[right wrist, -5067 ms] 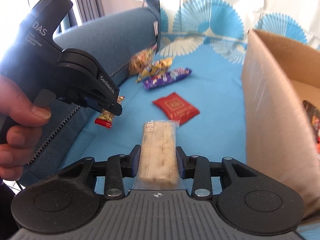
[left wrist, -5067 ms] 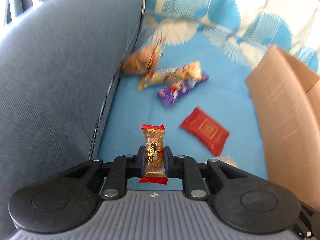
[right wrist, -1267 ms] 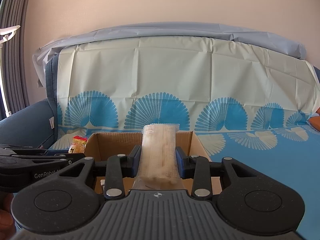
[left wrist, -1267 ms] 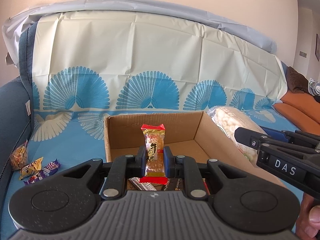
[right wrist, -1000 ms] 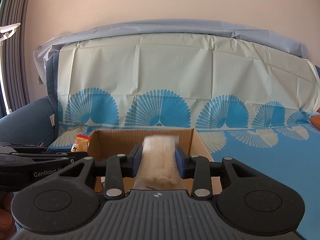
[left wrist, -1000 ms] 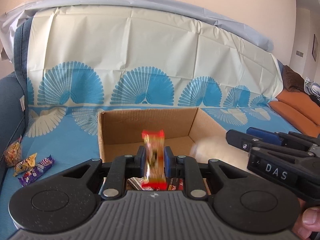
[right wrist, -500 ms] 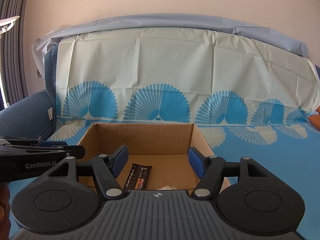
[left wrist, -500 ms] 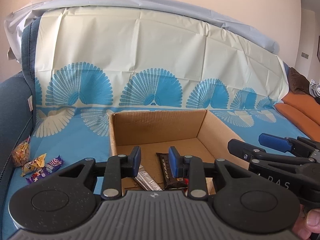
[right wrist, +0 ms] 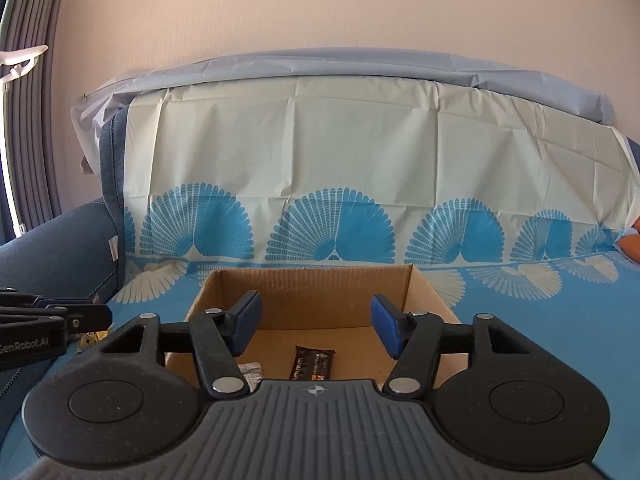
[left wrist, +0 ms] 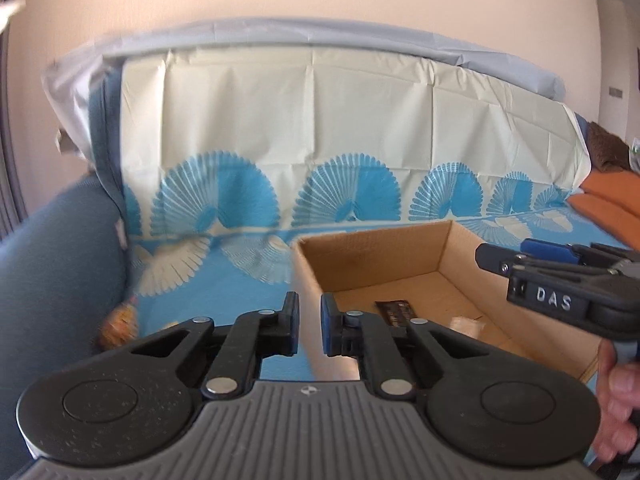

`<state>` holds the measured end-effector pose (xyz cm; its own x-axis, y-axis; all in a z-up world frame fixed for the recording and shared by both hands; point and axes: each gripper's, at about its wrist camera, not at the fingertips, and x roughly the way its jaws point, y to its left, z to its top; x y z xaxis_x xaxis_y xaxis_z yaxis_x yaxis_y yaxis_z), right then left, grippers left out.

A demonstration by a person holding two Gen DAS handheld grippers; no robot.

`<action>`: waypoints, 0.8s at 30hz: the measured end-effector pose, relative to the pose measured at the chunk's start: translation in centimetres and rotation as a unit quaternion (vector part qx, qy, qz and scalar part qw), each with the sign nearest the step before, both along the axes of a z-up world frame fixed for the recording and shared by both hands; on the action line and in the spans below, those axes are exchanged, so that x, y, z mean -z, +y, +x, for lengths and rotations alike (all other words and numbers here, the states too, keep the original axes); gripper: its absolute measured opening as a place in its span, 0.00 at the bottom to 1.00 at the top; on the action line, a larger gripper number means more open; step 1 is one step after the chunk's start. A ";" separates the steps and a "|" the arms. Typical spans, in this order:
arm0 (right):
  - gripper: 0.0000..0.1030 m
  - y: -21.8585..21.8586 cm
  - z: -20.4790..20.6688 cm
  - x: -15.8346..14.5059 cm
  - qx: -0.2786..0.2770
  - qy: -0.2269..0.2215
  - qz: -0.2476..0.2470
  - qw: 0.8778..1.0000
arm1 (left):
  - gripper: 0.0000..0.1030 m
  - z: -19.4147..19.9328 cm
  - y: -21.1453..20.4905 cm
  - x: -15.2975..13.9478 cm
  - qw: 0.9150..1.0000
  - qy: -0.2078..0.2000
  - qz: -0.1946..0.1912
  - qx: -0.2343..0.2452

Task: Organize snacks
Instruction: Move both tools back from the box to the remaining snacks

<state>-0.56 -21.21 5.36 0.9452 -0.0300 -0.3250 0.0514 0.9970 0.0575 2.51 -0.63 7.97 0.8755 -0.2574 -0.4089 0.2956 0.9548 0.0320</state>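
Observation:
An open cardboard box (right wrist: 312, 284) sits on the blue-patterned sofa cover. Inside lie a dark chocolate bar (right wrist: 313, 362) and a silver wrapper (right wrist: 250, 372). My right gripper (right wrist: 316, 326) hangs over the box's near edge, open and closing, with nothing between its blue pads. My left gripper (left wrist: 310, 322) is shut and empty, level with the box's left wall (left wrist: 308, 280). The left wrist view shows the dark bar (left wrist: 396, 312), a pale packet (left wrist: 466, 324) and the right gripper (left wrist: 560, 284). An orange snack bag (left wrist: 120, 320) lies blurred by the armrest.
The dark blue armrest (left wrist: 52, 280) rises on the left. The sofa back is draped with a cream and blue fan-print sheet (right wrist: 320, 160). Orange cushions (left wrist: 608, 196) lie far right. A person's hand (left wrist: 616, 408) holds the right gripper. The left gripper (right wrist: 52, 324) shows at the right view's left edge.
Both grippers have let their snacks drop into the box. The left gripper has since shut and swung left, so the box now lies to its right. The right jaws opened wide, then narrowed.

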 end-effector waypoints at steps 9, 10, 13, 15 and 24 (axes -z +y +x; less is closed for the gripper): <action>0.39 4.1 0.4 -0.1 -0.047 -0.009 0.038 0.998 | 0.11 -0.3 10.0 -0.6 0.996 -0.027 0.044 -0.067; 0.39 4.7 0.4 -0.1 -0.057 -0.008 0.039 0.998 | 0.11 0.2 11.3 -0.4 0.996 -0.012 0.027 -0.084; 0.39 6.7 0.6 0.0 -0.085 -0.008 0.039 0.996 | 0.11 0.6 13.3 -0.3 0.993 -0.004 0.018 -0.118; 0.39 8.3 0.6 0.0 -0.109 -0.011 0.034 0.993 | 0.11 0.6 13.7 -0.3 0.992 -0.006 0.026 -0.126; 0.39 15.1 1.7 1.3 -0.190 0.021 0.023 0.981 | 0.12 2.0 13.9 1.2 0.990 0.017 0.035 -0.137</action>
